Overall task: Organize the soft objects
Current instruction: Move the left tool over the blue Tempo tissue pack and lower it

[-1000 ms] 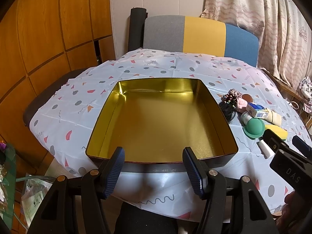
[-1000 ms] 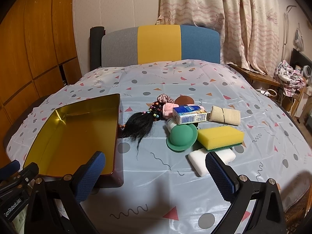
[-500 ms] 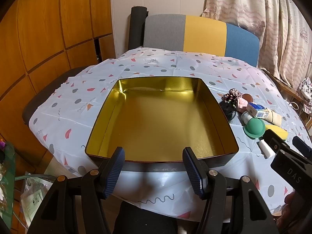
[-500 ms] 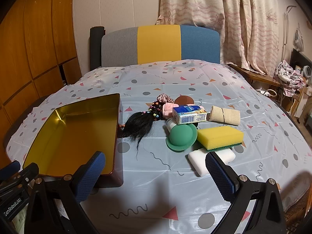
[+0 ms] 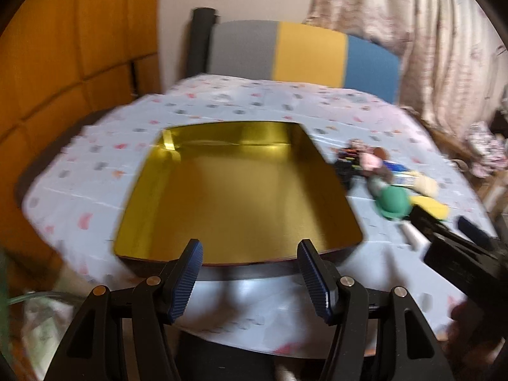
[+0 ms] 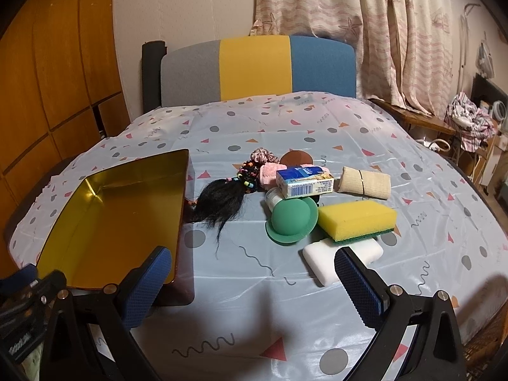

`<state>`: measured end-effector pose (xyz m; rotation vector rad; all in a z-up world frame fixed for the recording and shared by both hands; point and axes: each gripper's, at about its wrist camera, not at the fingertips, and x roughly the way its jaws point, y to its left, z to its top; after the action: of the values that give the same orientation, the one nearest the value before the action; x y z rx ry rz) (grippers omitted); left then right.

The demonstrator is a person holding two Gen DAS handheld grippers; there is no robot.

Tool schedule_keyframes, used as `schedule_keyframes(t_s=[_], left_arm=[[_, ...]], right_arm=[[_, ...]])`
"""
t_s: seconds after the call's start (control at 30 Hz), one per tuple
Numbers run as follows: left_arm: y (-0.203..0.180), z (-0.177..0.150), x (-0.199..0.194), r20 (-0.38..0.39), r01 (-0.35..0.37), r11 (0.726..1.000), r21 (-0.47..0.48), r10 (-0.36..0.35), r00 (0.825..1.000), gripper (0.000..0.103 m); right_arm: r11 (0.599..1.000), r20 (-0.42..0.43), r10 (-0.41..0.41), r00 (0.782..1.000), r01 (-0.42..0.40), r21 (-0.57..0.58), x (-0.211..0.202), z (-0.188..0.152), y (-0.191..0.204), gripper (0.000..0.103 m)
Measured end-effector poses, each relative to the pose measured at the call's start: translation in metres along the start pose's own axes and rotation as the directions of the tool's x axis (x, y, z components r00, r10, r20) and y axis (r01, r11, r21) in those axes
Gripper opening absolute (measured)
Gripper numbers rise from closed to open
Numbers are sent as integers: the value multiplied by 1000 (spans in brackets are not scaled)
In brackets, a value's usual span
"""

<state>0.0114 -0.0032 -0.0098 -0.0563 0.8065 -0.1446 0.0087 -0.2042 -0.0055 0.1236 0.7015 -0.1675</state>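
Nothing is sorted yet as far as I can see: the gold tin tray (image 6: 104, 219) sits bare on the patterned tablecloth (image 6: 317, 301), while the soft things lie clustered just to its right. These are the yellow sponge (image 6: 357, 219), white foam block (image 6: 327, 262), green silicone cap (image 6: 292, 220), black hair extension (image 6: 222, 200), pink scrunchie (image 6: 262, 155) and rolled bandage (image 6: 365, 181). My left gripper (image 5: 249, 277) hangs partly open and empty at the tray's near rim in a blurred view, my right gripper (image 6: 252, 281) is spread wide with nothing held, so I judge every piece remains to move.

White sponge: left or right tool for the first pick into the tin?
Right, probably. The right tool is open with the white sponge just ahead of its fingers. The left tool faces the empty tin, away from the pile.
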Motion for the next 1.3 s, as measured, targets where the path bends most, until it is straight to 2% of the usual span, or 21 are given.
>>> schedule_keyframes(t_s=[0.03,0.07,0.17,0.27,0.37,0.53,0.73,0.83,0.9,0.97,1.0,1.03,1.1,1.13,1.2,1.27,1.3], left_arm=[[0,1,3,-24,51,999,-8,-51,998,63],[-2,2,5,-44,71,997,-12,-72,996,63],[-14,5,13,-74,61,998,27,-58,996,63],[-25,10,14,-59,118,990,82,-113,992,63],[-37,19,17,-78,171,978,116,-163,984,64],[-60,40,30,-117,268,954,135,-253,960,76],[-105,68,51,-190,346,922,173,-314,930,77],[-128,81,71,-243,356,912,204,-305,921,77],[-147,87,83,-267,375,890,260,-307,914,77],[-166,92,100,-326,420,852,311,-319,890,77],[-173,95,105,-328,429,840,333,-323,888,77],[-179,97,109,-324,425,829,364,-315,892,77],[-198,100,117,-327,442,777,448,-318,890,77],[-203,102,120,-324,442,765,469,-316,892,77],[-219,104,129,-307,416,739,530,-289,907,77],[-231,107,143,-339,436,708,556,-286,896,80],[-235,107,150,-355,439,704,559,-275,893,83]], right_arm=[[1000,-3,0,1000,0,3,1,0,-3,103],[1000,-6,3,1000,-3,3,2,0,-5,103],[1000,-17,-1,1000,1,23,7,0,-20,103],[998,-40,-26,999,28,53,12,2,-47,103],[994,-52,-58,997,62,85,16,9,-73,103],[983,-63,-84,994,93,161,18,29,-124,103],[971,-67,-78,995,91,221,23,56,-179,103],[971,-75,-54,996,70,230,37,62,-204,103],[969,-73,-25,997,42,242,45,63,-217,103],[963,-71,0,997,19,268,53,61,-228,103],[958,-67,16,998,4,288,56,59,-234,103],[950,-67,25,997,-3,314,59,57,-239,103],[935,-83,36,996,-4,354,64,56,-245,103],[930,-81,40,996,-8,367,65,56,-248,103],[917,-84,43,996,-6,399,66,54,-254,103],[905,-96,61,993,-15,425,69,53,-258,103],[900,-98,63,993,-14,435,70,52,-260,103]])
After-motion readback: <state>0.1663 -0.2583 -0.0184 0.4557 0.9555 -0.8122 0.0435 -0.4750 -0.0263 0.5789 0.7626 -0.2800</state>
